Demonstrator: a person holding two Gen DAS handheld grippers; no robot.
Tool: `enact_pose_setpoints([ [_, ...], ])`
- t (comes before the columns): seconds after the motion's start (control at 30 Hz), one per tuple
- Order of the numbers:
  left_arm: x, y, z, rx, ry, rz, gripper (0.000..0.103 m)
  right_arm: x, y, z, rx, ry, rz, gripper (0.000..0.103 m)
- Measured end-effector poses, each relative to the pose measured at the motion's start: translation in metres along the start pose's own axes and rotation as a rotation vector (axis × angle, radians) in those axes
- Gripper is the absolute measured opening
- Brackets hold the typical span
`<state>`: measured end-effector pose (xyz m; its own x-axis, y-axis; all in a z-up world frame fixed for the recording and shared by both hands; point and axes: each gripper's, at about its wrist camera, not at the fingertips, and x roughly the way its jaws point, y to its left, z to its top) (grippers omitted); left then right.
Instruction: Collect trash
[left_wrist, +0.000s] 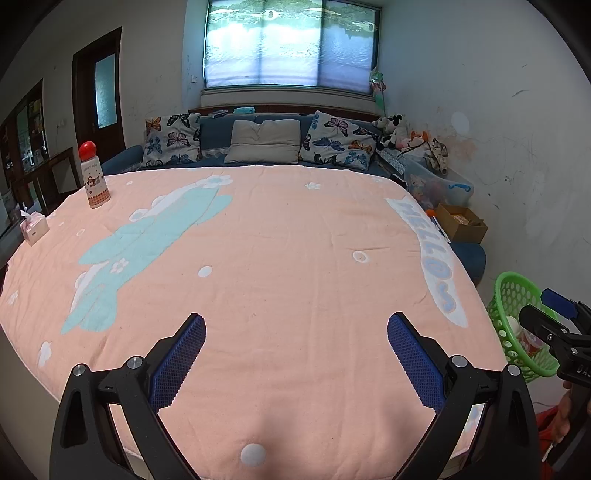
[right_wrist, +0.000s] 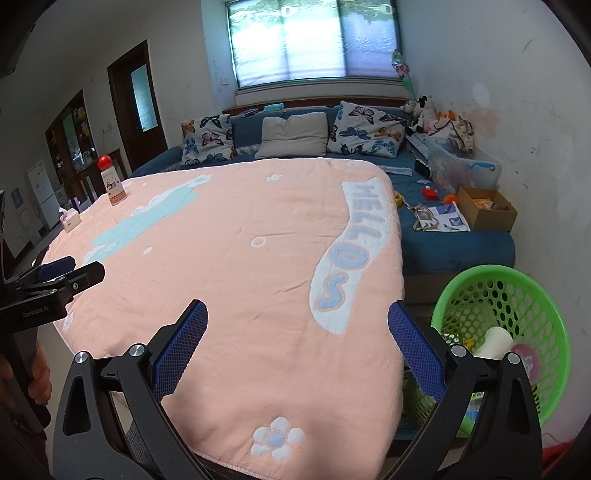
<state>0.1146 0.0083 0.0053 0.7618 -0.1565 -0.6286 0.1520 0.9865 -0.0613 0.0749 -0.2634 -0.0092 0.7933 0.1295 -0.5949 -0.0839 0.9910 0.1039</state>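
Nearest to me, the left gripper (left_wrist: 296, 354) hangs over the near edge of the pink blanket (left_wrist: 277, 258), its blue fingers spread wide and holding nothing. The right gripper (right_wrist: 297, 347) is beside it at the blanket's right side, also spread wide and empty. At about four o'clock from the right gripper, just beside the blanket's edge and lower than it, stands the green basket (right_wrist: 546, 306); inside it lie a white paper cup (right_wrist: 495, 341), a round pink lid (right_wrist: 526, 356) and some other small trash that I cannot name. On the blanket, at about ten o'clock and far from the grippers, a small tissue box (left_wrist: 35, 229) sits near the left edge, and a bottle with red round cap (left_wrist: 94, 177) stands upright a little behind it. Behind the blanket is a blue sofa (right_wrist: 454, 251) with butterfly cushions (left_wrist: 338, 142), and at two o'clock an open cardboard box (right_wrist: 485, 210) rests on it.
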Motion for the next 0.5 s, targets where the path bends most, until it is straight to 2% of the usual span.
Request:
enact_pose_setpoints([
  [0.5,0.0003,0.0008,0.0011,-0.001,-0.006,0.002,0.096,-0.0014,-0.0024,-0.0005,-0.002,-0.005,-0.001,0.097],
])
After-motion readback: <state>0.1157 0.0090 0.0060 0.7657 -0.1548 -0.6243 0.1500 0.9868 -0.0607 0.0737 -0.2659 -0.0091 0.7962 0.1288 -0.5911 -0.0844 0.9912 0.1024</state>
